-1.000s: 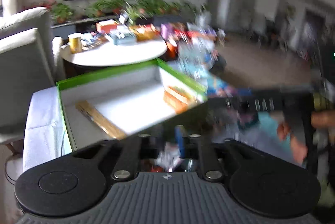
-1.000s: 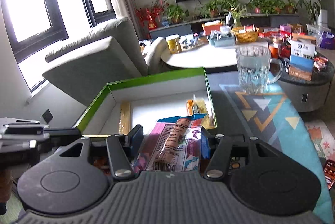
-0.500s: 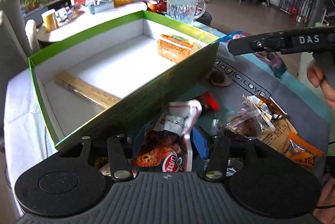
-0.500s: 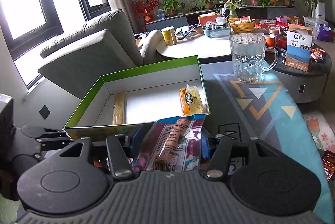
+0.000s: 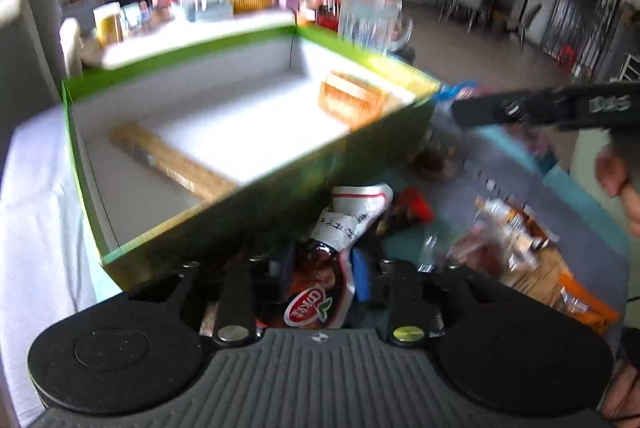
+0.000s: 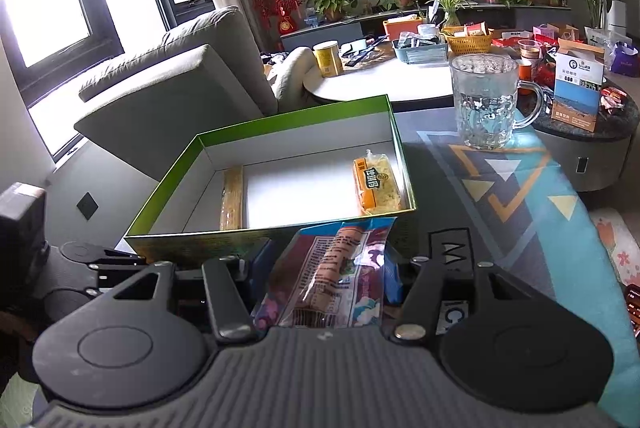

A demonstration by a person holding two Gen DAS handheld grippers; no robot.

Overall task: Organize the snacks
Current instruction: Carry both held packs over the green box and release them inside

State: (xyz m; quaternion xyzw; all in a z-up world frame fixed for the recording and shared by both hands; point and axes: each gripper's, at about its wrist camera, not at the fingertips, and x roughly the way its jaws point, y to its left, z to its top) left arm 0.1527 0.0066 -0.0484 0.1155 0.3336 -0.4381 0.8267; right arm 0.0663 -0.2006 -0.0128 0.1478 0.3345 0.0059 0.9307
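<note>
- Landmark: green box (image 6: 256,132), open top, white inside, sitting on the patterned mat (image 6: 520,188).
- Left gripper (image 5: 320,268): jaws closing on a red-and-silver snack packet (image 5: 332,268); packet is between the blue pads (image 5: 362,280), and they look pressed onto it, so it is grasped. View is motion-blurred.
- That packet sits just outside the box's near wall, not in the box.
- Right gripper (image 6: 326,278): clenched on a clear sausage snack packet (image 6: 332,276), both pads against its sides.
- Sausage packet's top edge touches or overlaps the box's near rim in view; can't tell if it makes contact. It is outside the box.
- Inside the box: yellow snack pack (image 6: 376,184) against the right wall, long tan stick pack (image 6: 232,198) along the left wall.
- Loose snack pile (image 5: 532,260) on the mat, right of the box in the left view.
- Glass mug (image 6: 486,100) behind the box's far-right corner, well apart.
</note>
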